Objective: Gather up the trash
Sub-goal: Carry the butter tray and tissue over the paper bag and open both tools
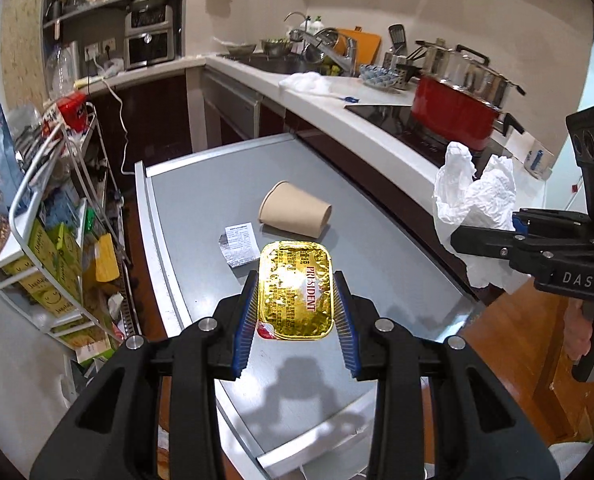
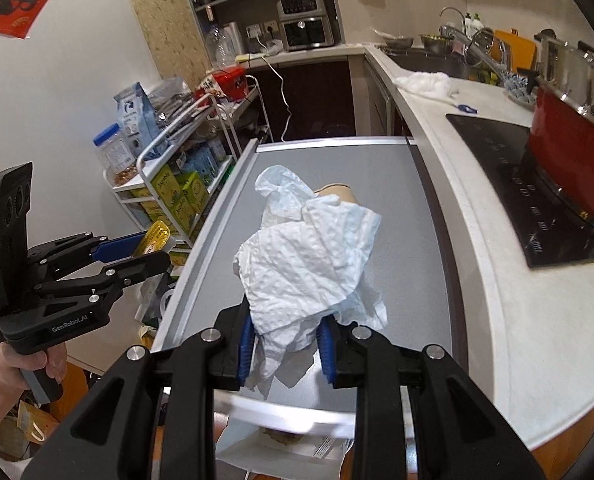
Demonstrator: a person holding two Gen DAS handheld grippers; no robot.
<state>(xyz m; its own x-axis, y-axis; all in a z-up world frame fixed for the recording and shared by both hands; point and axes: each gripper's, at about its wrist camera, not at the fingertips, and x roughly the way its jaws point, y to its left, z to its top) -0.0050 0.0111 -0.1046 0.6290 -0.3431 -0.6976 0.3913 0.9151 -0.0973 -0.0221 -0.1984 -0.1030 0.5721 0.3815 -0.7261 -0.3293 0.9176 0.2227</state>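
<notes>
Left gripper (image 1: 295,300): jaws clamped on the long sides of a gold foil tub lid (image 1: 295,290), held above the near end of the grey table (image 1: 397,248). Judged light, thin, easily creased; edge grip suits it.

Small printed wrapper (image 1: 238,244) lies flat mid-table, toward the left edge. Judged flimsy and hard to pinch; best taken by a lifted corner.

Paper cup (image 1: 295,214) lies on its side just beyond. Judged light, crushable, prone to rolling; best taken across the rim.

Right gripper (image 2: 285,340): jaws closed on a crumpled white paper towel (image 2: 313,256), lifted clear of the table. Soft, compressible, nearly weightless by appearance.
</notes>
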